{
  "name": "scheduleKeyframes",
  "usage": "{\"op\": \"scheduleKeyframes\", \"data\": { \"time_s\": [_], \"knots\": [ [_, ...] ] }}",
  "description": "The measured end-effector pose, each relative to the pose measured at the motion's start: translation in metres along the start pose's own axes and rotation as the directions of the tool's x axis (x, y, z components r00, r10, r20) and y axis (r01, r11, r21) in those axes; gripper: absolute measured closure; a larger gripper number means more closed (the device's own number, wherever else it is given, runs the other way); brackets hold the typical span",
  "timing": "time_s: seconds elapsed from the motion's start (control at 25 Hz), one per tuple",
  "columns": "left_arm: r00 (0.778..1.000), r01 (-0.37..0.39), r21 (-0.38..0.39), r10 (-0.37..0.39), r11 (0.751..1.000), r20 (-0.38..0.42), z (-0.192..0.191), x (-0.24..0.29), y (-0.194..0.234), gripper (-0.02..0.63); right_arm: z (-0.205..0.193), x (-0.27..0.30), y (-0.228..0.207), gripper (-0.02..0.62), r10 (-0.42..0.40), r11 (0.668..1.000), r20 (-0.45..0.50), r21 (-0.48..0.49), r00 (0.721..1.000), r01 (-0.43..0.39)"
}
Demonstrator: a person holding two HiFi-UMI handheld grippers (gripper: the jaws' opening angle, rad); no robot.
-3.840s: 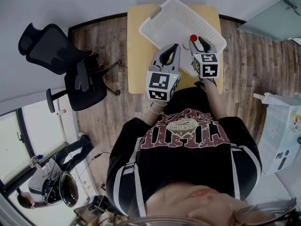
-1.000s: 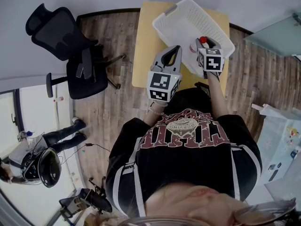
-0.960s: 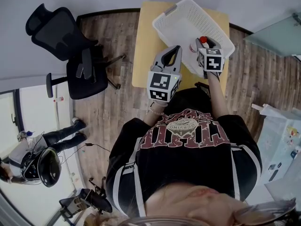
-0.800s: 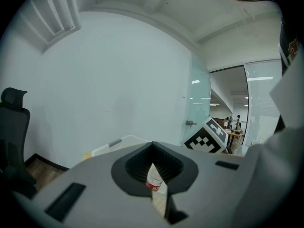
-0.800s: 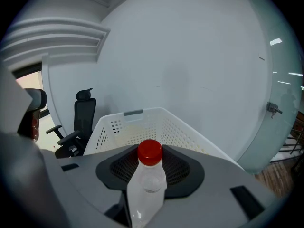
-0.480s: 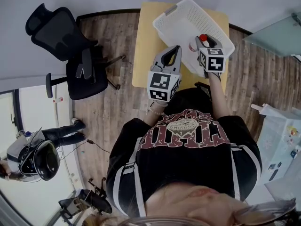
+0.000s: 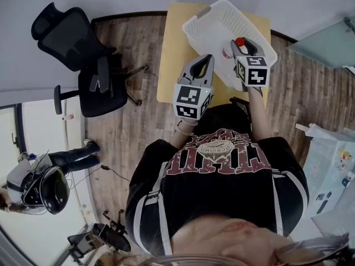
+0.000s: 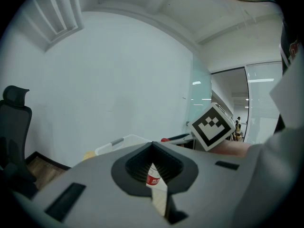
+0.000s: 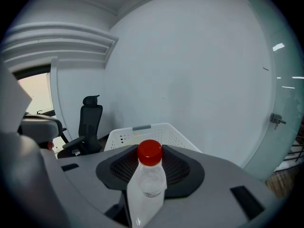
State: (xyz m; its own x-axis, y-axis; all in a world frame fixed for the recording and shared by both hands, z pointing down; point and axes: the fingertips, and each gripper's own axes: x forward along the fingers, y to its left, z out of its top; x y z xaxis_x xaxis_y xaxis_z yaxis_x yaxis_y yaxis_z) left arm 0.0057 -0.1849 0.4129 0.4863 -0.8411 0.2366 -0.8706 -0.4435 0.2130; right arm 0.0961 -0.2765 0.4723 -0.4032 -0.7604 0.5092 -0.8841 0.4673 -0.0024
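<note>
Right gripper view shows the right hand-held gripper (image 9: 150, 161) clamped on a clear red-capped bottle (image 9: 152, 188), its cap poking past the jaw tips, over the near rim of the white basket (image 9: 142, 133) on the desk (image 7: 173, 43). The left hand-held gripper (image 8: 153, 167) pinches a small red-labelled bottle (image 8: 152, 178) (only a sliver shows). The smooth plastic could slip, I judge, dropping a bottle outside the rim.

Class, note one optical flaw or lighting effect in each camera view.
Head view: fisheye curves the brown wooden floorboards. Left gripper view: black vignetted corners, lamp glints on the glass partition. Right gripper view: soft even light, the clear red-capped plastic bottle is sharp.
</note>
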Motion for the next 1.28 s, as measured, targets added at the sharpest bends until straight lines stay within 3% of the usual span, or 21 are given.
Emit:
{"op": "scheduleKeyframes", "data": {
  "time_s": [1.28],
  "knots": [
    [0.999,-0.038,-0.020,0.039,0.999,0.016,-0.001,-0.013,0.015,0.560,0.086,-0.046,0.041,0.434,0.116,0.991,0.168,-0.084,0.979,-0.103]
  ]
}}
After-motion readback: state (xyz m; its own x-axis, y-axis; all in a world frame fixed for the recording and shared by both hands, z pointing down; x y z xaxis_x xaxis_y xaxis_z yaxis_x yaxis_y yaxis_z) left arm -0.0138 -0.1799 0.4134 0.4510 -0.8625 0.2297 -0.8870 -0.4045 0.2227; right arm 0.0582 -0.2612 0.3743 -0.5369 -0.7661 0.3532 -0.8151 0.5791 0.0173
